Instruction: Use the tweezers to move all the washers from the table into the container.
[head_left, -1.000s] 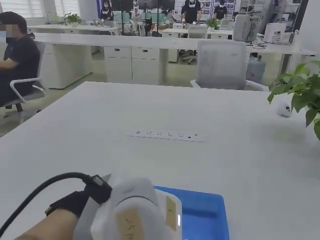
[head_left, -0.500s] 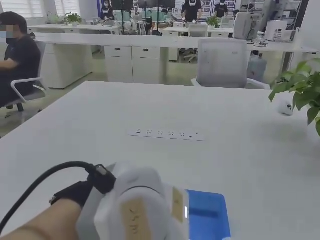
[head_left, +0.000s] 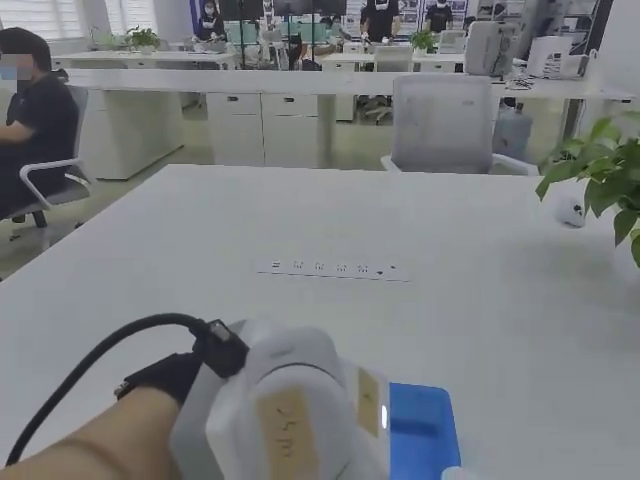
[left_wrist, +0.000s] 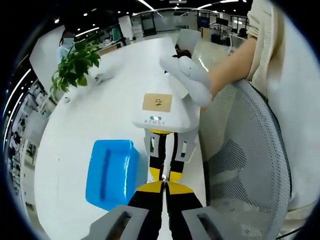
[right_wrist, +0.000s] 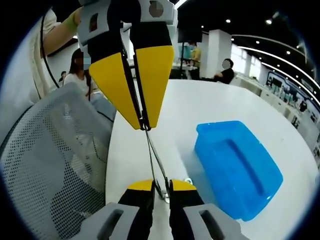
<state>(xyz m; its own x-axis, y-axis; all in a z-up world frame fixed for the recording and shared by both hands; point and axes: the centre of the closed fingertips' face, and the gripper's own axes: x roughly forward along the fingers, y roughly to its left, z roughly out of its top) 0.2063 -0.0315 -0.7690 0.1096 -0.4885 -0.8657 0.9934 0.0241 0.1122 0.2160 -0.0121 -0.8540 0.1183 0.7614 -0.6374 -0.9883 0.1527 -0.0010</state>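
In the right gripper view the thin metal tweezers (right_wrist: 153, 150) run from the left gripper (right_wrist: 144, 126), shut on their far end, down to my right gripper (right_wrist: 160, 192), shut on their near end. A small ring that looks like a washer (right_wrist: 188, 181) lies on the table beside the right jaw tips, close to the blue container (right_wrist: 237, 167). The left gripper view looks back at the person: the left gripper (left_wrist: 163, 184) meets the right gripper (left_wrist: 165, 167) nose to nose, with the container (left_wrist: 112, 172) to their left. In the head view the left gripper (head_left: 290, 420), held in a black glove, covers part of the container (head_left: 425, 430).
A mesh office chair (left_wrist: 245, 165) and the person's torso are right behind the grippers. A socket strip (head_left: 332, 268) is set into the white table further out, and a potted plant (head_left: 600, 180) stands at the right edge. People sit and stand at desks beyond.
In the head view the left gripper has drifted to the right and a little up, covering more of the blue container. The head camera has also shifted slightly.
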